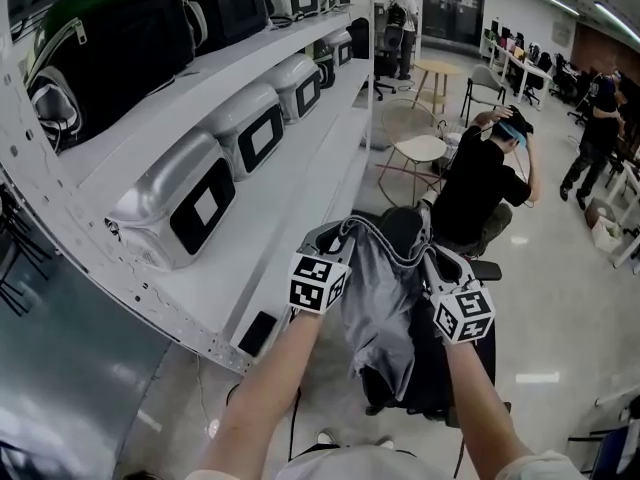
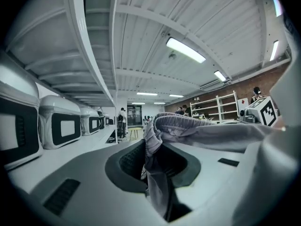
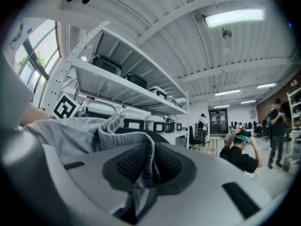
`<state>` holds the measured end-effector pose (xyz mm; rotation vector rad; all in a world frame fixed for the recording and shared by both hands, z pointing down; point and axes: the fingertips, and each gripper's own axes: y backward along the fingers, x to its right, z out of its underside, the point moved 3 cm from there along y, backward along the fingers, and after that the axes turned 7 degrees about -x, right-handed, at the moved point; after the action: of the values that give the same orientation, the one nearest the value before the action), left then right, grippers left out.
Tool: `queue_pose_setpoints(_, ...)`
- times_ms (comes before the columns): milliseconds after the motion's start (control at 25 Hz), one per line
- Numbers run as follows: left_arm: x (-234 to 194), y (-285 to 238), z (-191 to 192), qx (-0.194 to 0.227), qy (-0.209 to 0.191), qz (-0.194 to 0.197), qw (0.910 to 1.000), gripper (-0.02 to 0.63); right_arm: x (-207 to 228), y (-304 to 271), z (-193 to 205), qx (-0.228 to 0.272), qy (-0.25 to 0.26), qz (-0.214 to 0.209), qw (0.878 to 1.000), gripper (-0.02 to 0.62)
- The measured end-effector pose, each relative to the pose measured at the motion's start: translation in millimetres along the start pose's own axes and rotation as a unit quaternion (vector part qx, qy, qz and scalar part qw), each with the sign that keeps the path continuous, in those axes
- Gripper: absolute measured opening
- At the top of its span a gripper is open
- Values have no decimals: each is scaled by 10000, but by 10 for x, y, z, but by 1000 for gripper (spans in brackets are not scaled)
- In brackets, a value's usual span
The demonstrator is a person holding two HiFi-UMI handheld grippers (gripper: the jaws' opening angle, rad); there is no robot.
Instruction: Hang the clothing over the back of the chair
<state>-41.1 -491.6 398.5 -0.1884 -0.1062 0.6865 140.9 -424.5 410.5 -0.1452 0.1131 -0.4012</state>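
A grey garment [image 1: 378, 303] with a ribbed hem hangs stretched between my two grippers, its lower part draped down over a black office chair [image 1: 432, 366]. The chair's back top [image 1: 400, 224] shows just beyond the hem. My left gripper [image 1: 338, 238] is shut on the hem's left end, and the cloth [image 2: 157, 140] runs pinched between its pads [image 2: 129, 161]. My right gripper [image 1: 432, 260] is shut on the right end, where the ribbed edge [image 3: 127, 140] drops between its jaws. Both grippers point level, side by side over the chair.
White shelving [image 1: 300, 168] with silver cases and black bags runs close along the left. A person in black [image 1: 487, 183] sits on the floor just beyond the chair. A small round chair [image 1: 420, 150] and a stool table [image 1: 438, 70] stand farther back, with other people in the distance.
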Motion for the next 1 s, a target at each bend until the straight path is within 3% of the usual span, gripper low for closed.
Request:
queue_pose_setpoints(160,6,-5,121,-79,92,57,9999,58,-35,-6,80,-20,-7,-138,9999,106)
queue_pose_setpoints(320,31,29,151,38,116,23,9999,107,-48,34,164,-103,-31,-184,9998,141)
queue_pose_setpoints(480,43,82,176,82,99,46,9999,167,-50,73,219,-150,-57,-209,9997,146)
queue_pose_setpoints(840,91,258,282,35,53,25,10000,172,-91,191,260,-165,-100,-322,9993,146)
queue_pose_setpoints(1000,128,309,259,96,66,104,9999,213,-130,256,312,-234,-105,-404,9989,149)
